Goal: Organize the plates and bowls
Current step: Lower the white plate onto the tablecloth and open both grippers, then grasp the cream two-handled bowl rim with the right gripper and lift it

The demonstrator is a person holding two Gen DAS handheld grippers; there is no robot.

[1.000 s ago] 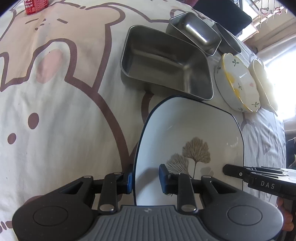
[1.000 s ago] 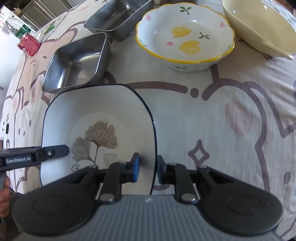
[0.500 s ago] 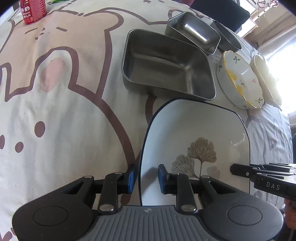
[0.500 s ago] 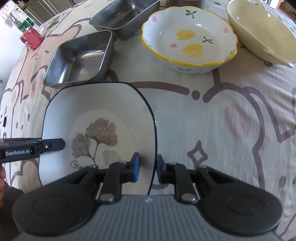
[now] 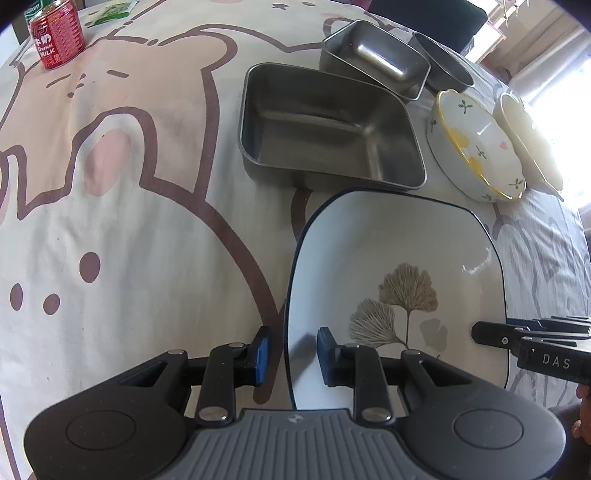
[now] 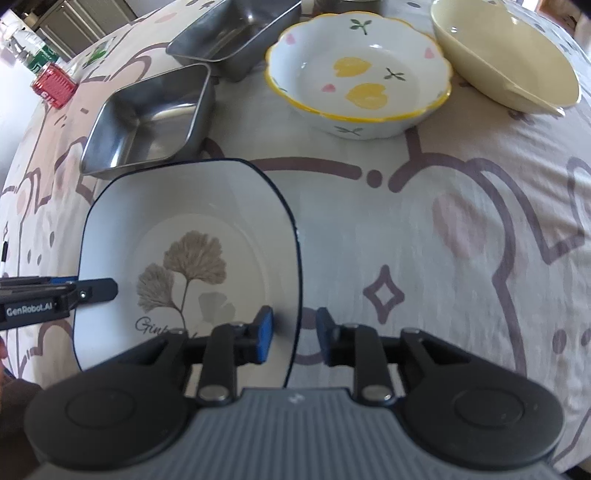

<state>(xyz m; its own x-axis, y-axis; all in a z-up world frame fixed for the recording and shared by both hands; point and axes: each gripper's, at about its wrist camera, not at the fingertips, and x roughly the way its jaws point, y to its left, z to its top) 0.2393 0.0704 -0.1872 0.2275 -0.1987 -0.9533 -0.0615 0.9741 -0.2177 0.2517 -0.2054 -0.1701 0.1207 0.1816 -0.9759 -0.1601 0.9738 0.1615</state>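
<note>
A square white plate [image 5: 399,266] [image 6: 192,221] with a dark blue rim and a ginkgo leaf print lies on the cartoon-print tablecloth. My left gripper [image 5: 291,354] straddles its left rim from above. The rim runs between the blue pads, with a gap showing on each side. My right gripper [image 6: 295,332] straddles the opposite rim, and its jaws are opening. The rim stands between them with daylight on both sides. Each gripper shows at the edge of the other's view.
Behind the plate stand a large steel tray [image 5: 325,125] [image 6: 147,118], a smaller steel tray [image 5: 373,62] and a dark round bowl [image 5: 443,70]. A flower-print bowl [image 6: 358,74] and a cream bowl [image 6: 506,55] sit at the right. A red milk can [image 5: 55,33] stands far left.
The right pads have parted from the plate's rim. In the left view the rim has moved from against the left pad to the middle of the gap.
</note>
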